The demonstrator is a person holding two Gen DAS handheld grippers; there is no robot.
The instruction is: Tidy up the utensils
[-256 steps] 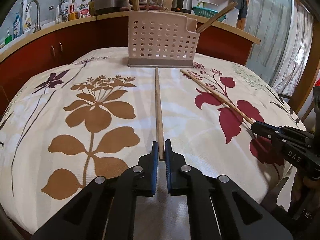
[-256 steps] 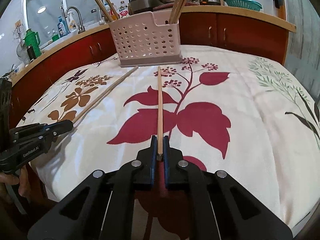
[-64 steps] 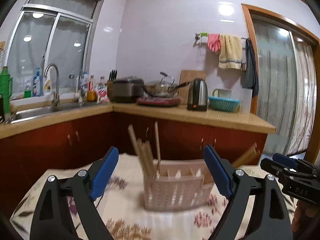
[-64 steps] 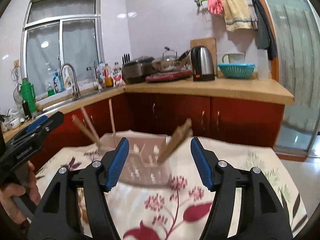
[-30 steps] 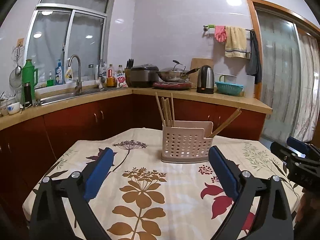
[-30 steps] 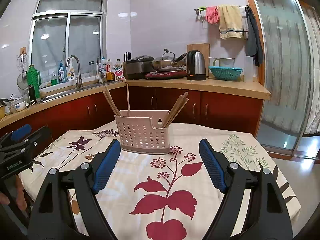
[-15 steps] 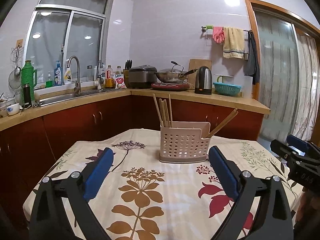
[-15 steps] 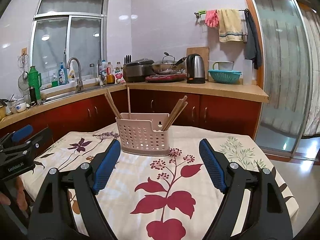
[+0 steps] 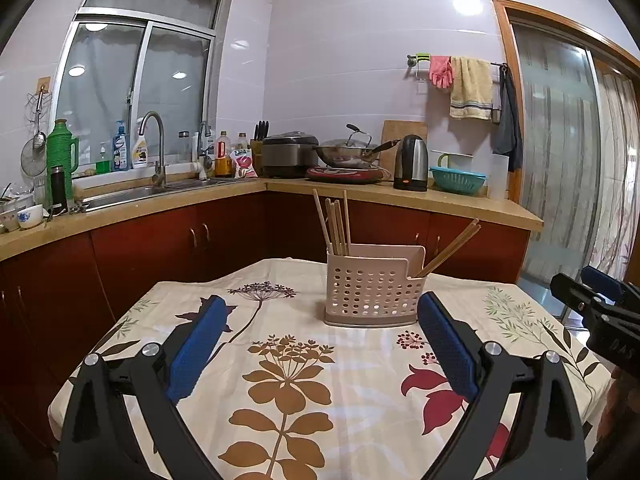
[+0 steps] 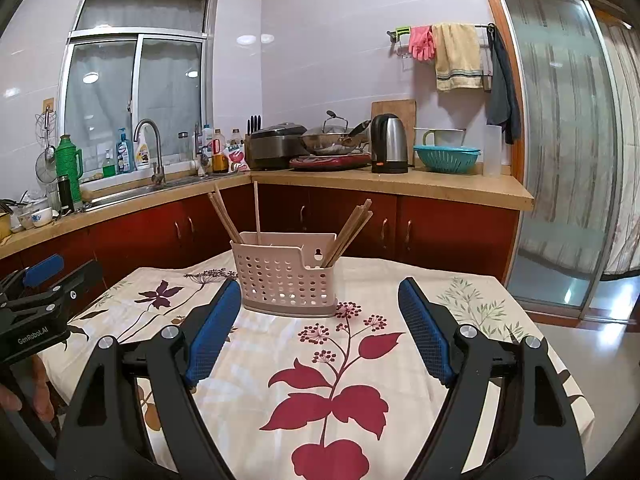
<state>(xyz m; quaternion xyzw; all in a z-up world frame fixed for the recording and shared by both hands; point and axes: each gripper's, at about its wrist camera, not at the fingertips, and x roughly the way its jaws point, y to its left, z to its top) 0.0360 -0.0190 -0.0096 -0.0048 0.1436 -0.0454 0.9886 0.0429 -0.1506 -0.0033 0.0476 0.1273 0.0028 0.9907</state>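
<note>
A pale perforated utensil holder [image 9: 374,286] [image 10: 289,276] stands upright at the far side of a table with a flowered cloth [image 9: 288,380] [image 10: 332,376]. Several wooden chopsticks [image 9: 335,224] [image 10: 348,230] lean inside it, some in the left compartment and some in the right. My left gripper [image 9: 320,312] is open and empty, hovering over the near half of the table. My right gripper [image 10: 318,294] is open too, with nothing between its blue pads [image 10: 210,330]. Each gripper also shows at the edge of the other's view, the right gripper [image 9: 600,312] and the left gripper [image 10: 36,304].
Behind the table runs an L-shaped counter with red cabinets [image 9: 192,240], a sink and tap [image 9: 154,148], bottles, a rice cooker, a wok, a kettle [image 10: 388,144] and a teal colander [image 10: 446,158]. A glass door [image 10: 560,140] is on the right. A hand [image 10: 24,392] holds the left gripper.
Over the last second hardly anything has moved; both grippers stay open and back from the holder. Earlier each gripper was shut on a chopstick lying on the cloth; those chopsticks now stand in the holder.
</note>
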